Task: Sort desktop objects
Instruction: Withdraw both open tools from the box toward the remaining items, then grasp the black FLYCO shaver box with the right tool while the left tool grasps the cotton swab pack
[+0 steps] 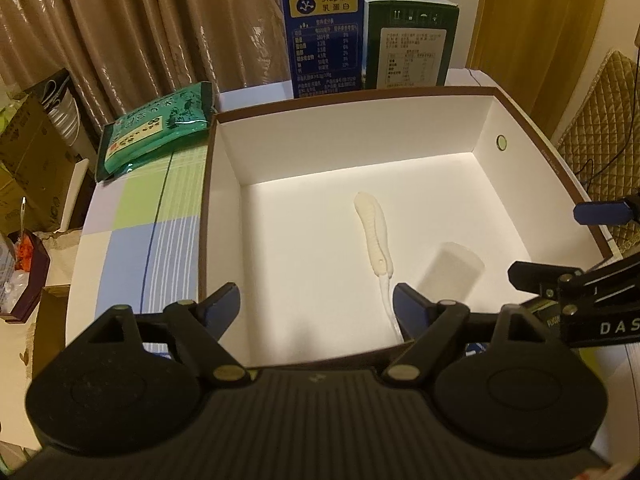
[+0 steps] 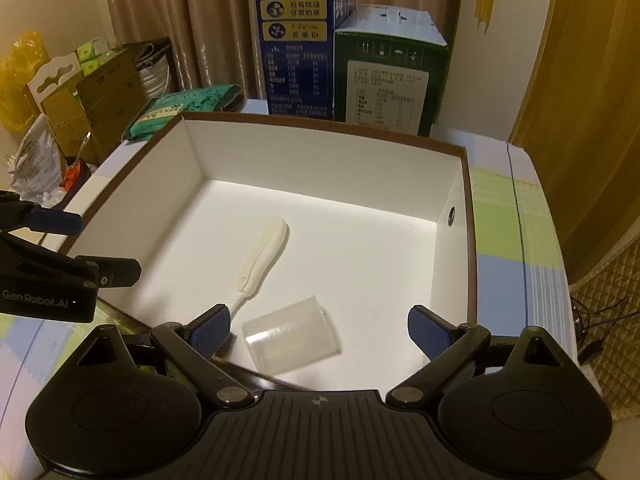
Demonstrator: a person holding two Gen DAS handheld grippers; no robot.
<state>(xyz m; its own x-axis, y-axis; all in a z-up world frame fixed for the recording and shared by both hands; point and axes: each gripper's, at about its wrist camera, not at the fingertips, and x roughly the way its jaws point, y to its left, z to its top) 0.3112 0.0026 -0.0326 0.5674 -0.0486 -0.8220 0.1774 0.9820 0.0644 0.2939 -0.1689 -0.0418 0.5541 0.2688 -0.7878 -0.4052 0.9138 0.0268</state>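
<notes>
Brown curtains [image 1: 120,28] back a checked tablecloth [image 1: 160,208] bearing a brown-rimmed white cardboard box [image 1: 484,124]. Inside it, a white ribbed toothbrush [image 1: 374,232] lies centre, a clear plastic cup [image 1: 452,272] on its side at five o'clock. Left gripper [image 1: 316,308] and right gripper [image 2: 320,330] hang spread, empty.

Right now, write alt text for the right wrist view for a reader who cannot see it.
An open white-lined box on a checked tablecloth holds a white brush-like tool and a clear plastic cup lying on its side. The right tongs hang open over the box's near edge, empty; the left tongs show at the left edge. Two cartons stand behind.
</notes>
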